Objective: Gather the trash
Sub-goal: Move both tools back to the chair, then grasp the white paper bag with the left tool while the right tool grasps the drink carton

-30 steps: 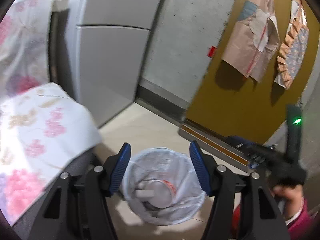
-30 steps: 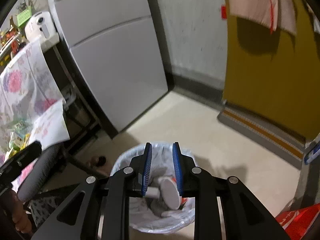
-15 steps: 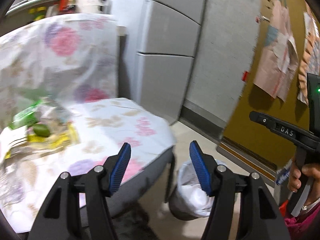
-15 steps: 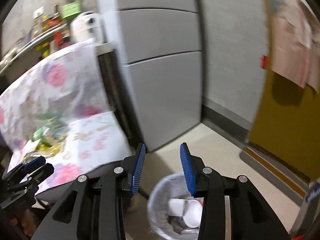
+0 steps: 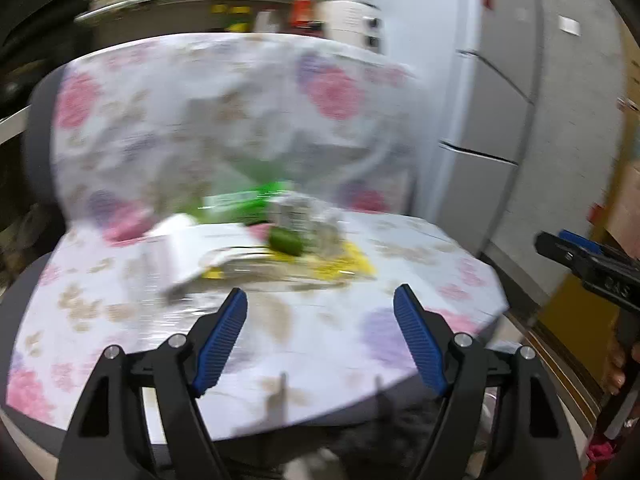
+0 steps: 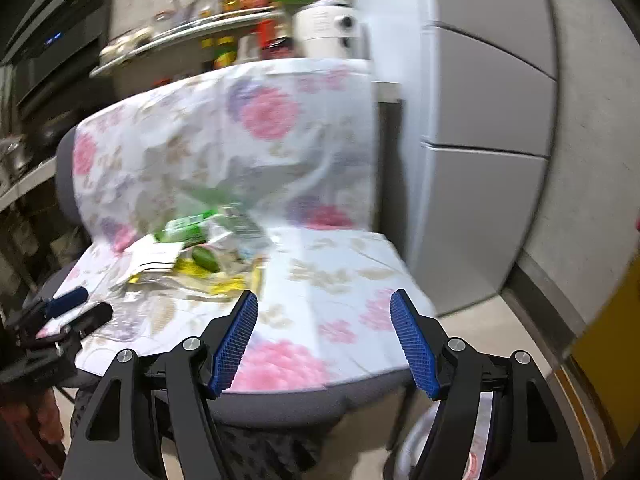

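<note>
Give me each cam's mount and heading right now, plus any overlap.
Left wrist: on the left gripper, aimed down at the floral-covered chair; its own fingers opening, empty, right gripper at the edge.
Right wrist: on the right gripper, same chair; fingers opening, empty, left gripper at the left edge.
Shared: trash pile, grey fridge.

1. The left gripper [image 5: 320,304], its blue-padded jaws opening with nothing between them, hangs above the front of a chair seat draped in a floral cloth [image 5: 360,344].
2. Blurred trash [image 5: 256,236] lies at the back of that seat: green packaging, clear wrappers, white paper.
3. The right gripper [image 5: 576,256] shows off the seat's right edge.
4. A grey refrigerator [image 5: 480,120] stands behind the seat, to its right.
</note>
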Available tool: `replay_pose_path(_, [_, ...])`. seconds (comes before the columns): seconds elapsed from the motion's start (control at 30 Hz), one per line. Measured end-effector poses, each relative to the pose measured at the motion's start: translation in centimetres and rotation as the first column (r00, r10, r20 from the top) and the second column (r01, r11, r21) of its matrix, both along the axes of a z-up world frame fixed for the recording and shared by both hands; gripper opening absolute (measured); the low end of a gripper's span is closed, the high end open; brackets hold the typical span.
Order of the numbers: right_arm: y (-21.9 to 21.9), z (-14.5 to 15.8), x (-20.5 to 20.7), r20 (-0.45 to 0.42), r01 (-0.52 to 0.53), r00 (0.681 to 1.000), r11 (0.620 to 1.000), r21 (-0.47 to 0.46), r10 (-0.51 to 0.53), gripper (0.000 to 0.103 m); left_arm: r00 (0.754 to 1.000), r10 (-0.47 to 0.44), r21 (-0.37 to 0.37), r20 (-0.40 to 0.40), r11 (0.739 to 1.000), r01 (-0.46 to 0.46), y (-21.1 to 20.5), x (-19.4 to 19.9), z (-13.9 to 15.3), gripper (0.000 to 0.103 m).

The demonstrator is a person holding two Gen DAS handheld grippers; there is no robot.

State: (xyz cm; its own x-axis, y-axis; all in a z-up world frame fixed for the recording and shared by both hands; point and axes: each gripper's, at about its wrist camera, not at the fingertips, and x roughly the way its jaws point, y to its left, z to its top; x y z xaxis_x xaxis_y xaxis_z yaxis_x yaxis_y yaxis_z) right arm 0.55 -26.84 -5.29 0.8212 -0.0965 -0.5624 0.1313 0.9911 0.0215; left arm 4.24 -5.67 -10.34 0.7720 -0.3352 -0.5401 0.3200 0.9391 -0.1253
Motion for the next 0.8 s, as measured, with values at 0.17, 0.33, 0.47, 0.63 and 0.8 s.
replay_pose_path(0.17, [2.8, -0.8, 3.7, -0.027, -0.085, 0.996, 0.996, -0.014, 0.085, 0.070, 0.992, 0.124, -0.005, -0.022, 0.992, -0.124, 4.9, 2.7, -0.2, 0.074])
replay_pose_path(0.33, [4.1, -1.9, 6.9, -0.057, -0.130, 0.990, 0.992, 0.006, 0.130, 0.070, 0.986, 0.161, 0.022, -0.047, 0.987, -0.160, 6.9, 4.9, -1.3, 0.074])
replay_pose_path(0.47, [5.1, -2.5, 9.1, -0.070, -0.158, 0.985, 0.987, 0.010, 0.158, 0.070, 0.986, 0.145, 0.058, -0.088, 0.988, -0.140, 6.8, 6.7, -3.0, 0.062])
replay_pose_path(0.63, [5.6, -2.9, 10.7, -0.068, -0.172, 0.983, 0.985, 0.021, 0.173, 0.070, 0.973, 0.156, 0.117, -0.169, 0.984, -0.138, 6.7, 9.3, -5.4, 0.052])
replay_pose_path(0.8, [5.6, -3.5, 11.9, -0.076, -0.168, 0.983, 0.985, 0.024, 0.169, 0.070, 0.967, 0.152, 0.133, -0.206, 0.983, -0.126, 6.2, 11.2, -6.5, 0.048])
